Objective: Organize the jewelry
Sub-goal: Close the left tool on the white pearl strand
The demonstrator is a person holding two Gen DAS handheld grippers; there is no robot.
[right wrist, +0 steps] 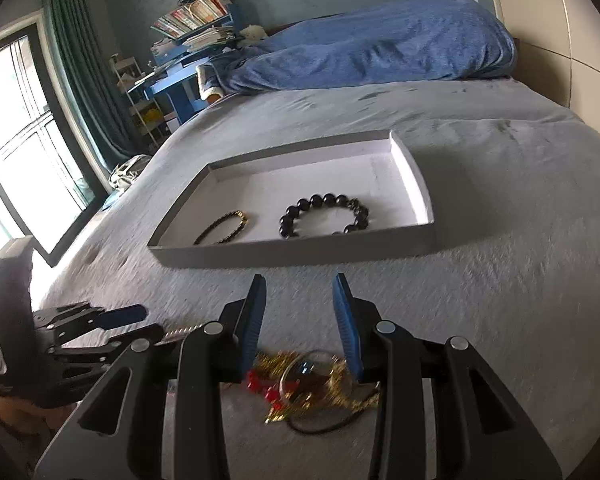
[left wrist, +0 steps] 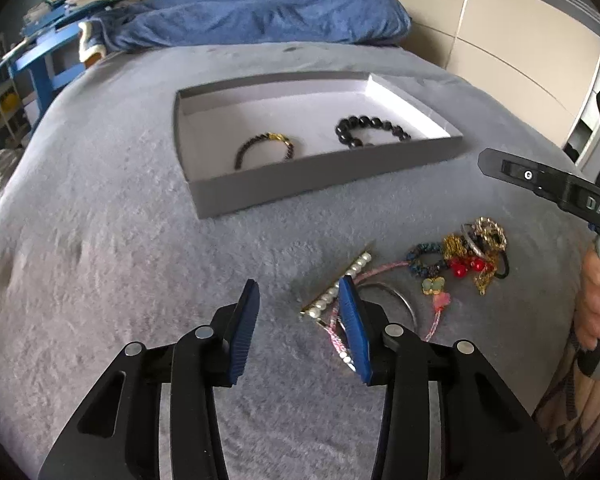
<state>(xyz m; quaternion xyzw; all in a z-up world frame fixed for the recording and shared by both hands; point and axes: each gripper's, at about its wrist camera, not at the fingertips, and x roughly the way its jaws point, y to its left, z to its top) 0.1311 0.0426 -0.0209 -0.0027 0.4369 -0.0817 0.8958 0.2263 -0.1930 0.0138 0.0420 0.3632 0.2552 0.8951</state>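
A shallow grey tray (left wrist: 328, 184) lies on the bed and holds a thin dark bracelet with a gold clasp (left wrist: 265, 148) and a black bead bracelet (left wrist: 370, 130). My left gripper (left wrist: 300, 292) is open and empty, low over the blanket; its right finger (left wrist: 354, 328) partly covers a pearl hair clip (left wrist: 342, 286) and a pink cord (left wrist: 380, 270). A tangled jewelry pile (left wrist: 464, 256) with red beads and gold chains lies to the right. My right gripper (right wrist: 299, 284) is open and empty above that pile (right wrist: 316, 384), facing the tray (right wrist: 300, 248).
The grey blanket (left wrist: 120, 240) covers the bed. A blue duvet (left wrist: 260, 12) lies bunched at the far end. A blue desk with books (left wrist: 48, 32) stands at far left, a window (right wrist: 16, 140) beyond it. A silver bangle (left wrist: 400, 296) lies by the pearl clip.
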